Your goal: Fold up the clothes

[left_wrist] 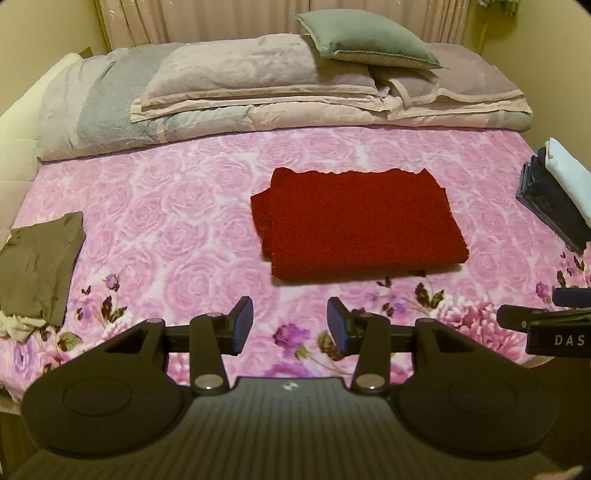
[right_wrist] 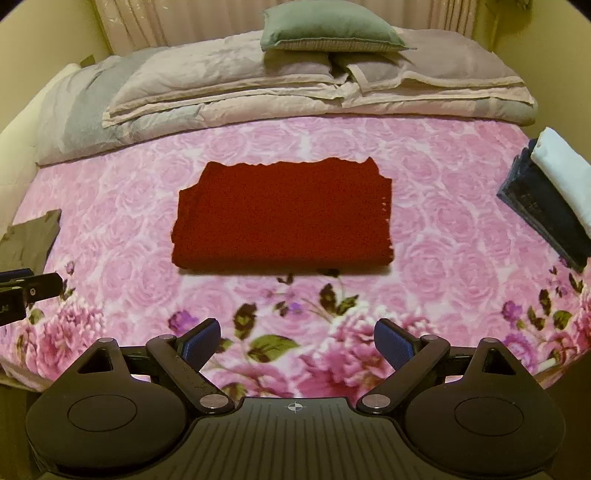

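**One red garment folded, both grippers empty above the bed**

From the left wrist view we see the left gripper (left_wrist: 290, 325) with its two blue-padded fingers (left_wrist: 242, 325) set moderately apart and nothing between them, above the near edge of the pink rose-printed bedspread (left_wrist: 177, 206). The dark red knitted garment (left_wrist: 356, 221) lies folded into one flat rectangle at the middle of the bed, well apart from the fingers. At the left edge a crumpled olive-grey garment (left_wrist: 40, 266) is cut off by the frame, with a pale cloth under it that we cannot make out. At the right edge we count one stack of folded clothes (left_wrist: 557, 195), dark navy below and white on top, partly cropped. Only the tip of the right gripper (left_wrist: 546, 317) shows here, so we cannot tell its opening from this view.

From the right wrist view the right gripper (right_wrist: 297, 345) shows its two fingers spread wide and empty. The red garment sits straight ahead. At the head of the bed we count one grey-green cushion (right_wrist: 328, 29) on the folded grey-pink bedding (right_wrist: 229, 85).
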A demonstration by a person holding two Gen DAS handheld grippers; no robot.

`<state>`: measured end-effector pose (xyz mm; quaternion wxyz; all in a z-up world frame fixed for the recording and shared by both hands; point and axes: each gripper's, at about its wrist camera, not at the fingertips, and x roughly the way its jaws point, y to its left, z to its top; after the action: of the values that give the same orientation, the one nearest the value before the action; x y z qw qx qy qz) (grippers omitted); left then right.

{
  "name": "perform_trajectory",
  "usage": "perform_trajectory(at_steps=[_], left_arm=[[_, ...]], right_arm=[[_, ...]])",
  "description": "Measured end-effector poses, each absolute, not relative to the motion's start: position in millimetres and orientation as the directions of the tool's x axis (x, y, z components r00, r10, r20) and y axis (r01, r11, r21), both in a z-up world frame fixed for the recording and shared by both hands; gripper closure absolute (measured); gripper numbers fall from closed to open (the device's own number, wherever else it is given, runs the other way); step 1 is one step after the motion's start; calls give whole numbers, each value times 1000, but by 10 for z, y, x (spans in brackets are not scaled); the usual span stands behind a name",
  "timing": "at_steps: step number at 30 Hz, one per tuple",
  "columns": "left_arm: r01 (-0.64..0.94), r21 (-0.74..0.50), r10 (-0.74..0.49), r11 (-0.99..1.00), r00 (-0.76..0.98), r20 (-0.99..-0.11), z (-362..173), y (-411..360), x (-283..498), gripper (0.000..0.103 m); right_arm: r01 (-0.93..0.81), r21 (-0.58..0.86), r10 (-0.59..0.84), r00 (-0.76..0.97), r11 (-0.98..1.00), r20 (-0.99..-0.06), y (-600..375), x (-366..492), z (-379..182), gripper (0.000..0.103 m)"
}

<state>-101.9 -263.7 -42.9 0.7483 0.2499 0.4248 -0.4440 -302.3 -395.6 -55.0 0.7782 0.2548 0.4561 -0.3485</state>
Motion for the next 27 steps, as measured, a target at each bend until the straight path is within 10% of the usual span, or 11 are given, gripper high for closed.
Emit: perform_trajectory(at_steps=[27], left_arm=[[841,-37,-346,540,181,-921,-1058,-3678,-1025,63]], right_arm=[[868,95,-188,210,487,-959,-4957,-3456,-1212,10]])
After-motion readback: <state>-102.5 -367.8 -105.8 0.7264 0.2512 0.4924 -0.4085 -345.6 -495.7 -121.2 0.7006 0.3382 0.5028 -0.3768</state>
